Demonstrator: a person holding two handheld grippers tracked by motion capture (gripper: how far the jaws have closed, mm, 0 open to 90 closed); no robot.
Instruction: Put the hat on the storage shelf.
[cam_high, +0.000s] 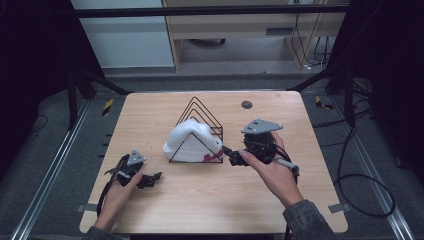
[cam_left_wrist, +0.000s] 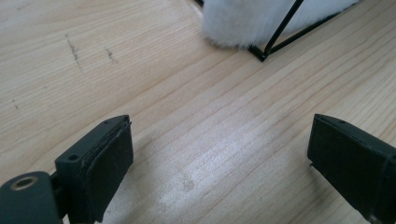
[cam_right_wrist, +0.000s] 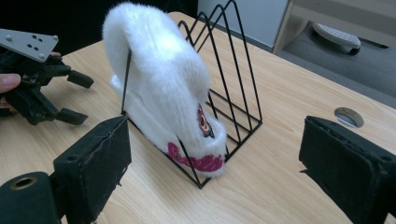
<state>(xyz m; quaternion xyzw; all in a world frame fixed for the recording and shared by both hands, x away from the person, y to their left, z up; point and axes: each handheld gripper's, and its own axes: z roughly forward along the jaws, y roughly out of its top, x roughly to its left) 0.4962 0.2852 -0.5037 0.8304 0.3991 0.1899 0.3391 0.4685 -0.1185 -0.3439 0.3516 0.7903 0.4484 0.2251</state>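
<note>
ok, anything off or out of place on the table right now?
Only the white fuzzy hat: it's draped over the front wires of the black wire rack, its pink-lettered brim sagging onto the table. Nothing spilled or visibly damaged.

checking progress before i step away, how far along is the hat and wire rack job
Done, by the look of it: the white fluffy hat sits draped over the black wire rack. In hand: nothing. The right gripper is open just beside the rack with nothing between its jaws, and the left gripper is open over bare table. Left: probably only drawing both hands back, unless the hat needs straightening.
</note>
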